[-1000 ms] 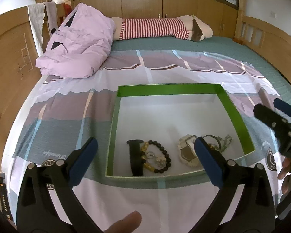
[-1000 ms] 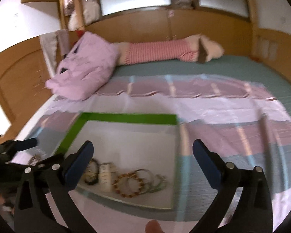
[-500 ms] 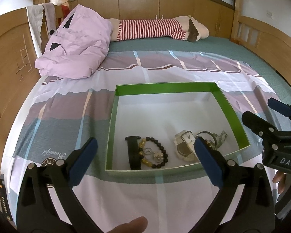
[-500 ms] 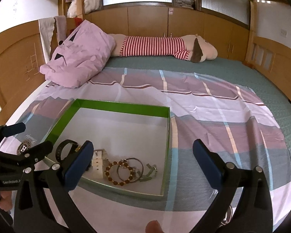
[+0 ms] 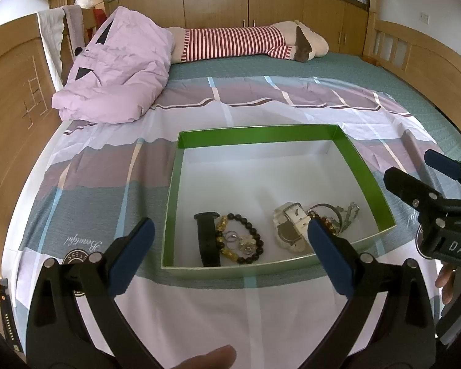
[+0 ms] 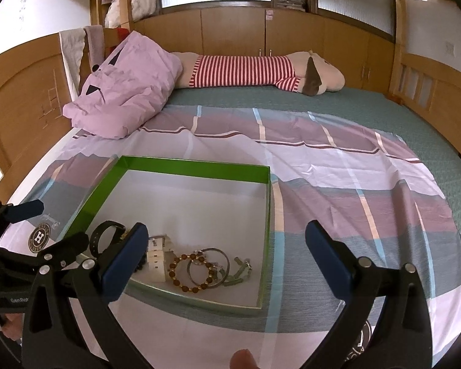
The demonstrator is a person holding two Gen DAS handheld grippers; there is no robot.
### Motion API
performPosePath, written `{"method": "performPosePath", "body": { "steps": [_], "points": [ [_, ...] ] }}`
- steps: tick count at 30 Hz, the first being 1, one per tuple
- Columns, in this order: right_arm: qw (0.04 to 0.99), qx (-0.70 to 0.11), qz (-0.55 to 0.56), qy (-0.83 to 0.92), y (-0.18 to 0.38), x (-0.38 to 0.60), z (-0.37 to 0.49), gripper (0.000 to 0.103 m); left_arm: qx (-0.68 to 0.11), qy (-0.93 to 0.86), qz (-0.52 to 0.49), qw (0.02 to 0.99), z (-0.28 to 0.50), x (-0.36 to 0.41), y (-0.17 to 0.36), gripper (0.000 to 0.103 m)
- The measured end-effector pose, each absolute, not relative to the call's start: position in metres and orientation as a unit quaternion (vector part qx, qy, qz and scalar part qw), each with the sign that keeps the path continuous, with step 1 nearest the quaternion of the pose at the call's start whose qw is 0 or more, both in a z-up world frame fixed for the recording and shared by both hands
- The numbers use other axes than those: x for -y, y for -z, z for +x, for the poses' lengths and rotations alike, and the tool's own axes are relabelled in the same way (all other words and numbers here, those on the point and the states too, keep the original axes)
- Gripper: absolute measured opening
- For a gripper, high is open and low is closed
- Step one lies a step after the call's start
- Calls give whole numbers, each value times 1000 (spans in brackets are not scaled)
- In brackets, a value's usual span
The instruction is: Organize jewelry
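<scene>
A bed (image 5: 338, 70) with a teal mattress cover carries a plaid sheet (image 5: 101, 184), a green-walled tray (image 5: 255, 130), a crumpled lilac duvet (image 5: 120, 70) and a striped plush bolster (image 5: 233, 43).

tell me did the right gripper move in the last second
Yes. In the left wrist view the right gripper has drawn back rightward from the green box, though that camera shifted too.

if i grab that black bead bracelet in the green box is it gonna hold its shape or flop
The black bead bracelet looks strung from separate round beads, so it will probably sag into a drooping loop. Smooth beads may slip between fingers. It lies tangled with gold beads and a ring, which might get dragged along.
</scene>
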State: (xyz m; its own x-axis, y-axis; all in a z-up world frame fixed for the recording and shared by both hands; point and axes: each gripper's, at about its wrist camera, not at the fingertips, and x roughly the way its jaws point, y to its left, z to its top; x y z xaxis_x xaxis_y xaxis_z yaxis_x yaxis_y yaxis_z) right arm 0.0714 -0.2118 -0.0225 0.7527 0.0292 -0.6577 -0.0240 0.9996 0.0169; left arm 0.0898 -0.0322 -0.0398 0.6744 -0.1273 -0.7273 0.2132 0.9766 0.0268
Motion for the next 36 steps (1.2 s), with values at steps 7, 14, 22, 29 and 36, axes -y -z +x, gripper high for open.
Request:
{"method": "performPosePath", "body": {
  "steps": [7,14,22,29,36],
  "points": [
    [936,-351,5,-13,22,212,71,102,-394,92,55,913,90,33,40,101],
    [937,-350,6,-15,22,212,70,102,-394,92,55,913,89,34,41,101],
    [936,-351,4,-17,22,211,70,102,-396,95,58,912,89,35,44,101],
    [936,-352,4,-18,22,211,70,102,-398,95,59,911,90,35,45,101],
    [936,-352,3,-17,23,210,70,102,-398,95,59,911,90,36,45,101]
  ]
}}
